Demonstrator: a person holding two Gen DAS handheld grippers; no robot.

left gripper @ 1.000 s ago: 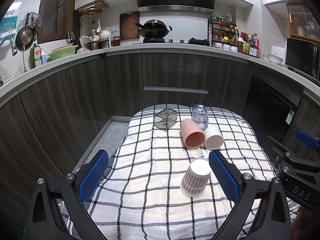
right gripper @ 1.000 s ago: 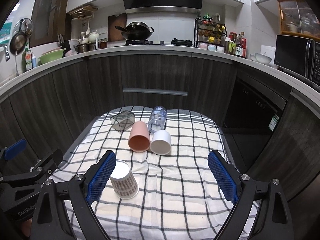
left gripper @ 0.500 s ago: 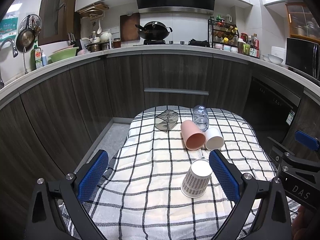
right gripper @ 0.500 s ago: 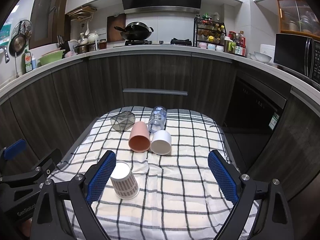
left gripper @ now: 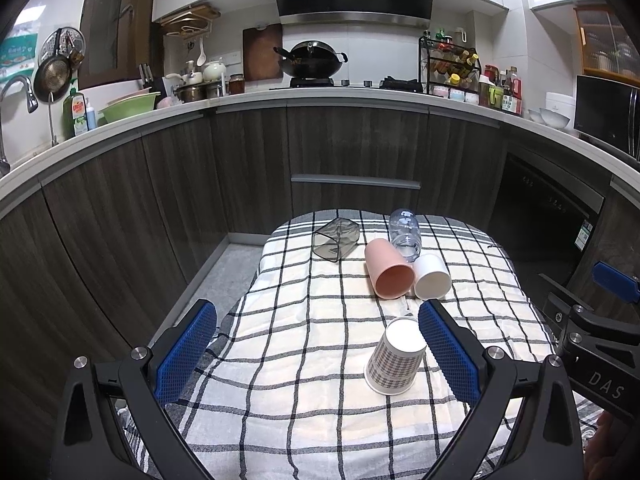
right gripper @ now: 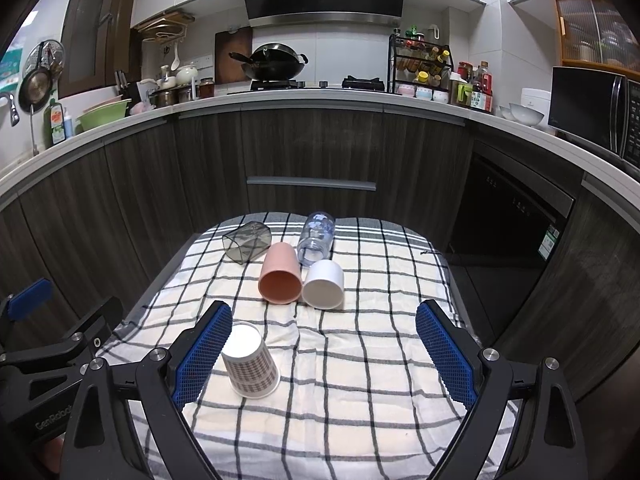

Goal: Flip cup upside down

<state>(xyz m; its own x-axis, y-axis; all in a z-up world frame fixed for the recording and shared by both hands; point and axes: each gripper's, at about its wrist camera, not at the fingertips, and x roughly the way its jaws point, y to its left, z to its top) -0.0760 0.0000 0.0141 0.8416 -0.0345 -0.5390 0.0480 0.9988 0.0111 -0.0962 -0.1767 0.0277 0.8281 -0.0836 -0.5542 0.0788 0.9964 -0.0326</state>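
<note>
Left wrist view: the left hand-held gripper is spread wide, its two blue-padded fingers far apart and holding nothing. It hangs over a desk covered by a black-and-white checked cloth. A checked paper cup stands upside down on the cloth, its white base facing up and its wide rim down. The cup sits just inside the gripper's right-side finger, very near the pad; contact cannot be told. Farther back, a pink cup lies on its side with its mouth facing the camera, touching a white cup also on its side. A clear plastic bottle lies behind those two, and a dark see-through square container lies tipped over to their left. Part of the right hand-held gripper shows at the right edge.

Right wrist view: the right hand-held gripper is equally wide open and empty. The checked paper cup stands inverted just beside its left-side finger. The pink cup, white cup, clear bottle and dark container lie beyond, in the middle of the cloth. Dark wood kitchen cabinets curve behind the desk.
</note>
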